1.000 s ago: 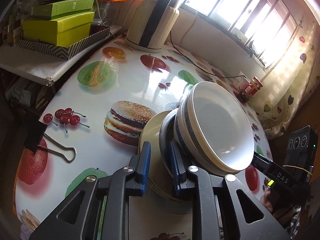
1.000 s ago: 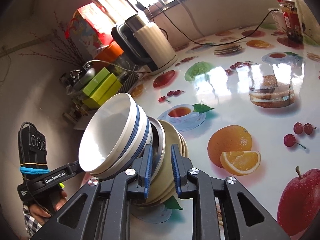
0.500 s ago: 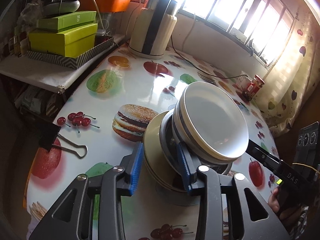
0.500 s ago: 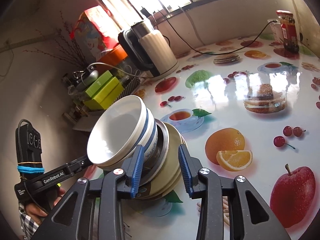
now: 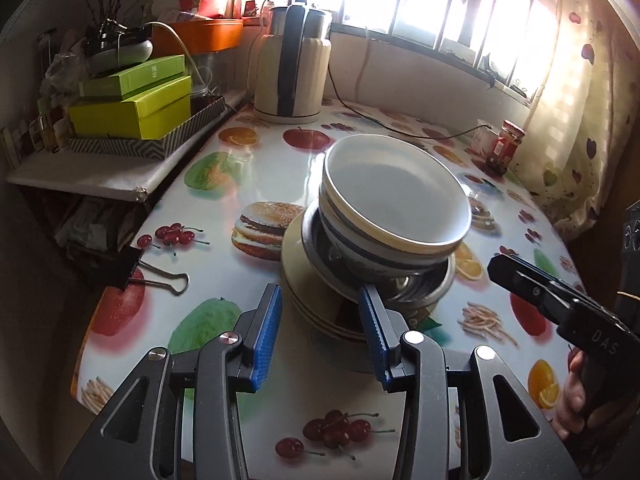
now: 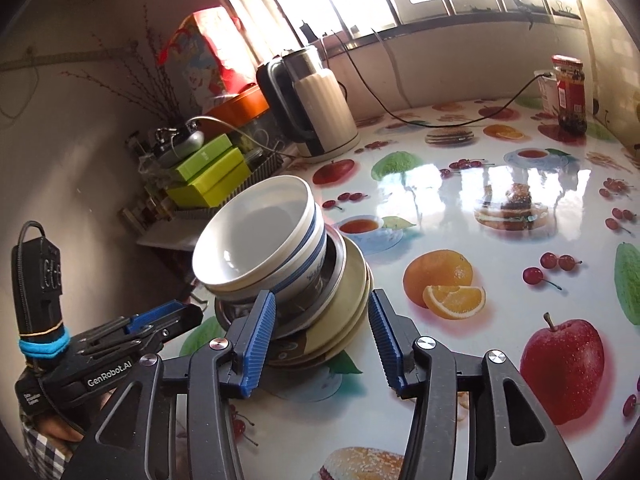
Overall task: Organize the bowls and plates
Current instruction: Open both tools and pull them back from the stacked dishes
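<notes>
A stack stands on the fruit-print table: cream plates at the bottom, a steel dish on them, and white blue-banded bowls on top. The stack also shows in the right wrist view, with bowls over plates. My left gripper is open, just short of the plates' near edge, touching nothing. My right gripper is open on the other side, its blue pads flanking the plates' edge without gripping. The right gripper also shows in the left wrist view.
A cream and black kettle with its cord stands at the back. Green boxes lie on a side shelf to the left. A binder clip clamps the table's left edge. A red-lidded jar stands far right.
Both grippers opened, letting go of the stack, and drew back from it. The stack, tilted while held, now sits level on the table.
</notes>
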A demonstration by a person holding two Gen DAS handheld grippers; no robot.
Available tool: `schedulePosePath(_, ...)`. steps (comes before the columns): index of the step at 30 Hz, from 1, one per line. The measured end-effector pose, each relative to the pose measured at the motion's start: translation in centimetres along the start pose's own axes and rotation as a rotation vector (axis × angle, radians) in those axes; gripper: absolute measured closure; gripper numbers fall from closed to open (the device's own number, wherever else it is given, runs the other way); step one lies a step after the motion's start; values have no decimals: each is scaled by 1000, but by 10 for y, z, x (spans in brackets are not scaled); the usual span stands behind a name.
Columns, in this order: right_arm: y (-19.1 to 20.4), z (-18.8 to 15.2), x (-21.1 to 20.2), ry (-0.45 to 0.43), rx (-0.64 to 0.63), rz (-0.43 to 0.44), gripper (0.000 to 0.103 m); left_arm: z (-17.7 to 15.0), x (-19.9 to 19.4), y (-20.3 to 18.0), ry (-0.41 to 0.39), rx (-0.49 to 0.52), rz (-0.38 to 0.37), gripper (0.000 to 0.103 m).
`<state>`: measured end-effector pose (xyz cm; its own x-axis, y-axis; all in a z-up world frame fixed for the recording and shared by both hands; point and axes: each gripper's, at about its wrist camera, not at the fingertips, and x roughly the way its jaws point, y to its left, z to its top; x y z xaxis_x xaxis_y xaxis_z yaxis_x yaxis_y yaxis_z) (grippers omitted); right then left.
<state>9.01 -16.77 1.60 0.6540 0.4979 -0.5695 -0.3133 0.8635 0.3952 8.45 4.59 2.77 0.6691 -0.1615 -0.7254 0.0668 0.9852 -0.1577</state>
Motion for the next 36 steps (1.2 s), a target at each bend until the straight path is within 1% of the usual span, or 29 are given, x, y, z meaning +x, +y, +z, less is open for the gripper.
schedulePosePath(1, 1, -2, -2, -1, -8, -8, 54, -2, -2, -1, -5, 2, 9, 62)
schedulePosePath(3, 4, -6, -5, -1, -19, -22, 54, -7, -7, -5, -30, 15, 58, 62)
schedulePosePath(4, 6, -8, -6, 1, -23, -31, 54, -9, -10, -7, -39, 25, 68, 62)
schedulePosePath(6, 8, -12, -10, 1, -33, -48, 53, -13, -13, -9, -45, 32, 53, 62)
schedulePosePath(12, 12, -23, -17, 3, -51, -84, 49, -24, -17, -9, -45, 34, 70, 62)
schedulePosePath(18, 18, -35, -17, 23, -84, -148, 46, -42, -13, -10, -23, 41, 117, 62)
schedulePosePath(19, 19, -38, -15, 32, -90, -156, 45, -45, -11, -10, -14, 42, 118, 62)
schedulePosePath(22, 21, -44, -9, 52, -101, -185, 40, -51, -6, -6, 1, 33, 126, 62)
schedulePosePath(24, 21, -48, -5, 67, -98, -187, 39, -54, -5, -5, 4, 30, 130, 62)
schedulePosePath(27, 20, -54, -1, 86, -93, -209, 38, -58, 2, -1, 29, 11, 130, 62)
schedulePosePath(30, 19, -60, 5, 107, -104, -262, 37, -60, 7, 0, 43, 9, 127, 62)
schedulePosePath(33, 16, -64, 9, 119, -103, -293, 36, -62, 10, -1, 51, 14, 129, 62)
schedulePosePath(36, 14, -66, 13, 125, -104, -305, 36, -63, 16, 3, 63, 2, 134, 62)
